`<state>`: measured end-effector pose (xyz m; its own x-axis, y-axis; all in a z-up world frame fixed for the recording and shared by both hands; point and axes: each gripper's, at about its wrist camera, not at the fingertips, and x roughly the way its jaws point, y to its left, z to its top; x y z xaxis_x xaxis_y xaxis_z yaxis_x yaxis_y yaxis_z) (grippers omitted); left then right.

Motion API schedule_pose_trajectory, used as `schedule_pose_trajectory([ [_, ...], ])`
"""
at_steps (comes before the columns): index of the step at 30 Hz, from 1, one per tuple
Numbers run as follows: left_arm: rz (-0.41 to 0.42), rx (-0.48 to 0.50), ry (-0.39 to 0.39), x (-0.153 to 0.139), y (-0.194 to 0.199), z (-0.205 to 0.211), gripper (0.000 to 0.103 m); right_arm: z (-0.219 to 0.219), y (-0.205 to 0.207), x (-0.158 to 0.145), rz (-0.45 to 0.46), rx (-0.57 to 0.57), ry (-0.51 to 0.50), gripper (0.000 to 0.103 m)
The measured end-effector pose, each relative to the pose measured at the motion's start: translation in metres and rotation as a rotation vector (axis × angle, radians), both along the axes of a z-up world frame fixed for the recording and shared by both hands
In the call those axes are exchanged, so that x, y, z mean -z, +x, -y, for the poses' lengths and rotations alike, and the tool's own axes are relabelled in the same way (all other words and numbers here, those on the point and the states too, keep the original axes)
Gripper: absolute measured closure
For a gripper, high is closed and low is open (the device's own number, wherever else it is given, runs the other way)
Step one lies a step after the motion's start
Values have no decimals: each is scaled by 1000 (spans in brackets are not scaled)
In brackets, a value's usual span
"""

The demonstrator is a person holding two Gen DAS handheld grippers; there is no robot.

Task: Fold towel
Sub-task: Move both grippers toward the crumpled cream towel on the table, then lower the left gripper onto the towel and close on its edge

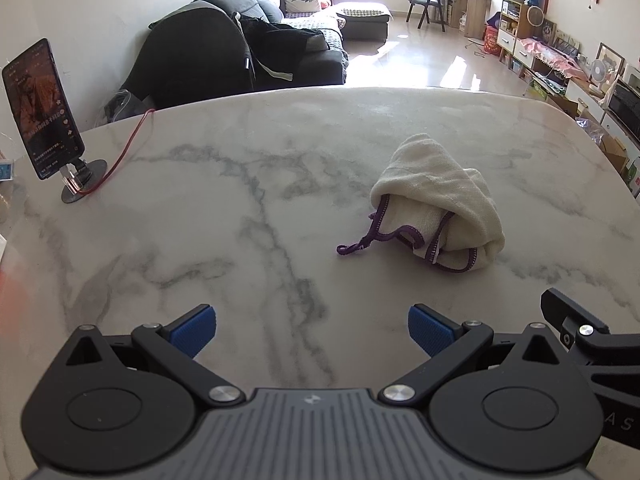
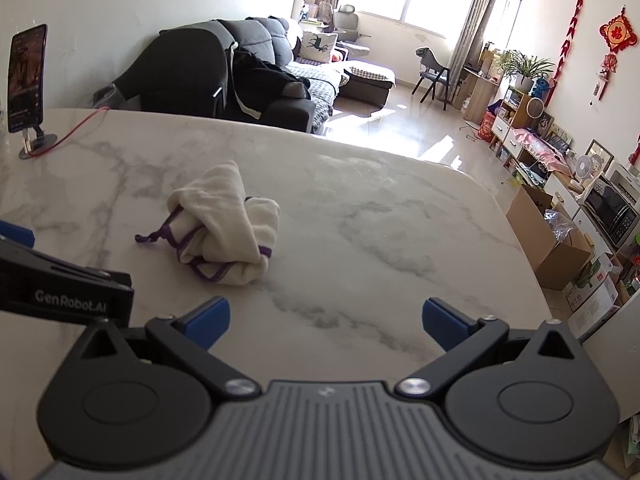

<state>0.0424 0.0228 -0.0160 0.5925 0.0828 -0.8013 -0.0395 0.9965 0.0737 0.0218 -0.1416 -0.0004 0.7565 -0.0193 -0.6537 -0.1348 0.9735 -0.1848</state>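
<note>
A cream towel (image 1: 438, 204) with purple edging lies crumpled in a heap on the white marble table (image 1: 240, 200), a purple loop trailing from its near left side. My left gripper (image 1: 312, 330) is open, low over the table, with the heap ahead and to its right. In the right wrist view the same towel (image 2: 226, 226) sits ahead and to the left of my right gripper (image 2: 326, 320), which is open too. Neither gripper touches the towel. The left gripper's body (image 2: 60, 280) shows at the left edge of the right wrist view.
A phone on a stand (image 1: 40, 112) with a red cable (image 1: 128, 148) stands at the table's far left corner. The far table edge (image 1: 360, 90) curves ahead; beyond it are a dark sofa (image 1: 248, 48) and floor. Cardboard boxes (image 2: 548, 240) sit past the right edge.
</note>
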Motion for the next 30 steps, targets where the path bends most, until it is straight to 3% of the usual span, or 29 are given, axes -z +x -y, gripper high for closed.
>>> schedule_pose_trajectory([
  [6, -14, -11, -48, 2, 9, -5, 1, 6, 8, 5, -36, 20, 30, 0],
  [10, -44, -14, -121, 4, 16, -10, 1, 10, 14, 10, -68, 31, 55, 0],
  [17, -44, -4, -112, 4, 22, -6, 1, 15, 23, 17, -120, 36, 103, 0],
  [25, -22, 2, -209, -6, 27, -9, 1, 16, 28, 23, -139, 34, 110, 0],
  [30, 1, 15, -223, -12, 30, -5, 1, 19, 30, 26, -155, 43, 127, 0],
])
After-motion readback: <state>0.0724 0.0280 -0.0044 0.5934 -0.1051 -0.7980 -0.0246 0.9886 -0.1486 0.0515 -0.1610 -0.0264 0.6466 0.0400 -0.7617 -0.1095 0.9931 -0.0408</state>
